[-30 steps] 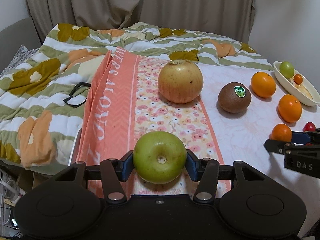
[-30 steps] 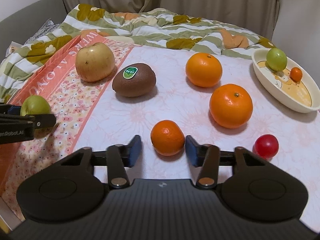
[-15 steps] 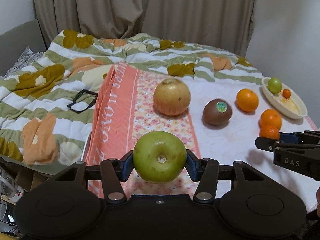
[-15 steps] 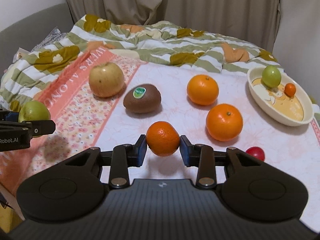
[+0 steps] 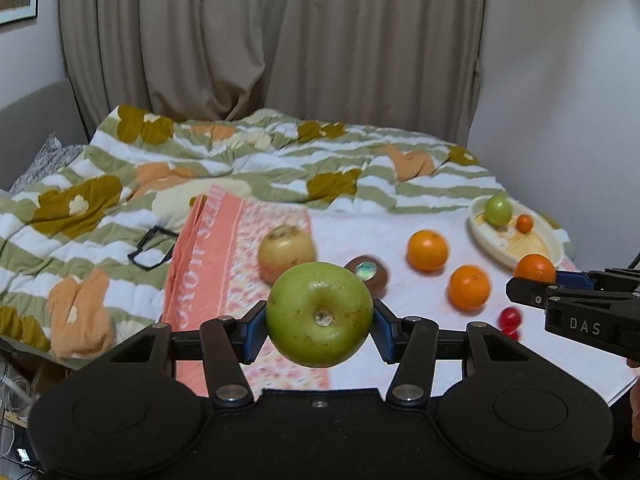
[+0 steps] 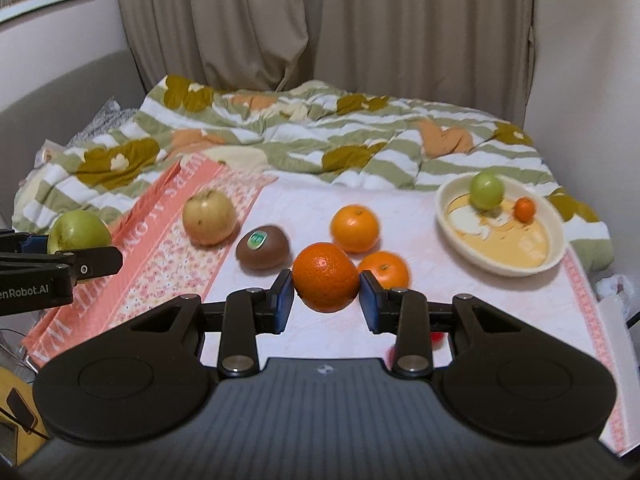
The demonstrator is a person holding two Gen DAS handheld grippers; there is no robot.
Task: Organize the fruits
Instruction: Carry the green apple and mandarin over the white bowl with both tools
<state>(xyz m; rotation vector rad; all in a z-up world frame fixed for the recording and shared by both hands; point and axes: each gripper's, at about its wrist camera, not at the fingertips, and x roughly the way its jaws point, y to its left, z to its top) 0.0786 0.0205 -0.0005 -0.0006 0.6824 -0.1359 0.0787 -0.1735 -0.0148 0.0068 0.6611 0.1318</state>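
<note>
My left gripper [image 5: 319, 330] is shut on a green apple [image 5: 319, 314] and holds it above the bed. My right gripper [image 6: 326, 294] is shut on a small orange [image 6: 325, 277], also lifted; it shows in the left wrist view [image 5: 535, 267]. On the white cloth [image 6: 320, 208] lie a yellow apple [image 6: 209, 216], a kiwi [image 6: 262, 247], two oranges [image 6: 354, 227] [image 6: 385, 269] and a red cherry tomato [image 5: 510, 317]. A cream oval dish [image 6: 500, 266] at the right holds a small green fruit [image 6: 486, 190] and a tiny orange [image 6: 524, 209].
A pink floral cloth [image 6: 160, 248] lies at the left. A rumpled green-striped quilt [image 6: 320, 136] covers the bed behind. Black glasses [image 5: 150, 247] lie on the quilt. Curtains [image 6: 320, 32] and a wall stand behind and at the right.
My right gripper closed on the small orange and lifted it. Both grippers have risen higher above the bed with their fruits.
</note>
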